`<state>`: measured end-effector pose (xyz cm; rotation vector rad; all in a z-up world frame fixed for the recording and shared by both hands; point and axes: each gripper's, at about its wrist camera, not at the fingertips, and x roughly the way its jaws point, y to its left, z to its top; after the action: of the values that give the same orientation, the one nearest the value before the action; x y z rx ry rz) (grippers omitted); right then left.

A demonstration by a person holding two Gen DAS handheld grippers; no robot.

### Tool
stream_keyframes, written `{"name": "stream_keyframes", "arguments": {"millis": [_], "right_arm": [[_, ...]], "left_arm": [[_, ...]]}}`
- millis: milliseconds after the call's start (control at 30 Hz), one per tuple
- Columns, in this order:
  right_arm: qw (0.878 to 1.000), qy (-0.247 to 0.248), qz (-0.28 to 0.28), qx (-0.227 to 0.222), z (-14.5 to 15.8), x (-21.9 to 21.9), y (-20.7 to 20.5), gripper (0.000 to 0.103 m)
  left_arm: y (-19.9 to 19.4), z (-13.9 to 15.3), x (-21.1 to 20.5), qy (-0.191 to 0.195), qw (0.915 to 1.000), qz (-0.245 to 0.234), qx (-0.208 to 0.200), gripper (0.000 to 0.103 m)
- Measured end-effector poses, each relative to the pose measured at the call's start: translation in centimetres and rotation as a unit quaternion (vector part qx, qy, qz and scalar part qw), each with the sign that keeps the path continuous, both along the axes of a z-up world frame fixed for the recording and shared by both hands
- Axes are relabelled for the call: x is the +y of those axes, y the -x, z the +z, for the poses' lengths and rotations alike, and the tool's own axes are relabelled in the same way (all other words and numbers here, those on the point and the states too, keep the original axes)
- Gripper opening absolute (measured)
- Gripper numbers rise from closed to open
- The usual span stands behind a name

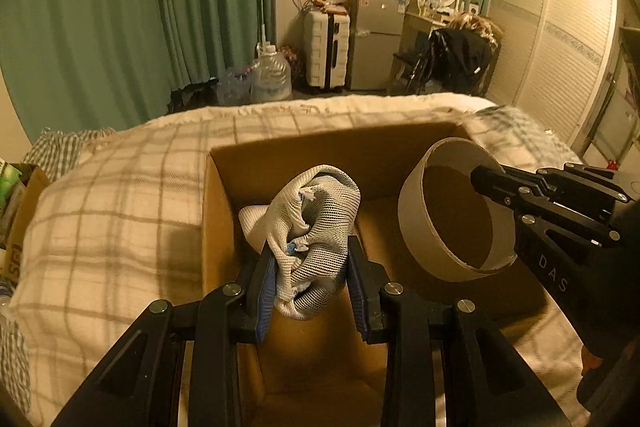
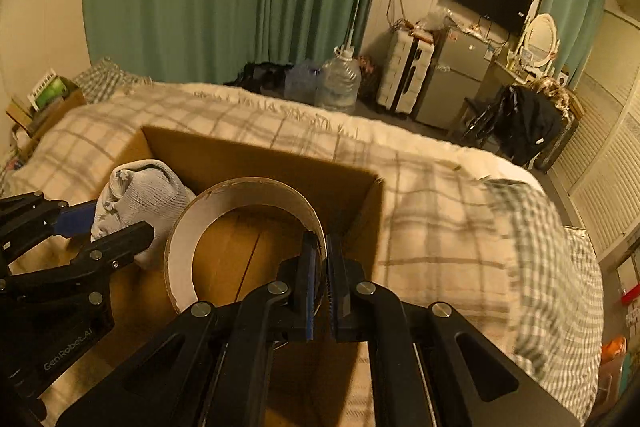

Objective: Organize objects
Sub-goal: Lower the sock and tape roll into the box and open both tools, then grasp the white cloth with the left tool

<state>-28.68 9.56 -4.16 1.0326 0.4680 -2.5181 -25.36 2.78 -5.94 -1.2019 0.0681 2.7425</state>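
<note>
The left tongs were clenched on a bunched mesh cloth, its blue pads pressing both sides, and held it over the open cardboard box. The right tongs pinched the wall of a cardboard ring, one finger inside and one outside, and held it tilted above the box's right half. Cloth and ring hung near each other, the cloth on the left. The box sat on a bed covered by a checked blanket. Beyond the bed stood green curtains, water jugs, a white suitcase and a small fridge.
</note>
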Motion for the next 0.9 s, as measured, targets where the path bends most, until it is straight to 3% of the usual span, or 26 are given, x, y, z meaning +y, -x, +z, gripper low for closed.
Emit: {"name": "stream_keyframes", "arguments": {"millis": [133,233,267,333,367,400,567,767,900], "right_arm": [[1.0,0.021,0.011,-0.009,-1.3,0.1,0.1,0.004],[0.999,0.035,0.009,-0.004,-0.8,0.6,-0.2,0.008],[0.999,0.036,0.007,-0.003,-0.6,0.7,-0.2,0.014],[0.999,0.034,-0.002,0.002,0.0,0.9,-0.6,0.039],[0.999,0.031,-0.007,0.003,0.3,1.0,-0.9,0.057],[0.999,0.03,-0.011,0.008,0.6,1.1,-1.2,0.06],[0.999,0.035,-0.003,0.016,3.2,2.0,-3.8,0.064],[0.998,0.027,0.008,0.055,8.0,3.6,-10.6,0.069],[0.996,0.025,0.012,0.08,11.0,5.1,-16.1,0.078]], "left_arm": [[0.1,-1.3,-0.1,-0.001,1.0,-0.007,0.004,0.033],[-0.2,-1.3,-0.3,-0.007,0.9999,-0.008,0.005,0.043],[-0.5,-1.0,-0.3,-0.009,0.9999,-0.009,0.005,0.053],[-0.8,-0.2,-0.5,-0.014,0.9998,-0.005,0.012,0.067],[-1.3,0.3,-0.5,-0.014,0.9998,-0.002,0.016,0.078],[-1.8,0.8,-0.6,-0.013,0.9997,0.001,0.021,0.085],[-5.1,3.8,-1.3,-0.001,0.9994,0.005,0.033,0.088],[-10.5,7.4,-1.8,0.009,0.9984,0.015,0.054,0.098],[-14.7,9.1,-2.1,0.015,0.9979,0.02,0.059,0.099]]}}
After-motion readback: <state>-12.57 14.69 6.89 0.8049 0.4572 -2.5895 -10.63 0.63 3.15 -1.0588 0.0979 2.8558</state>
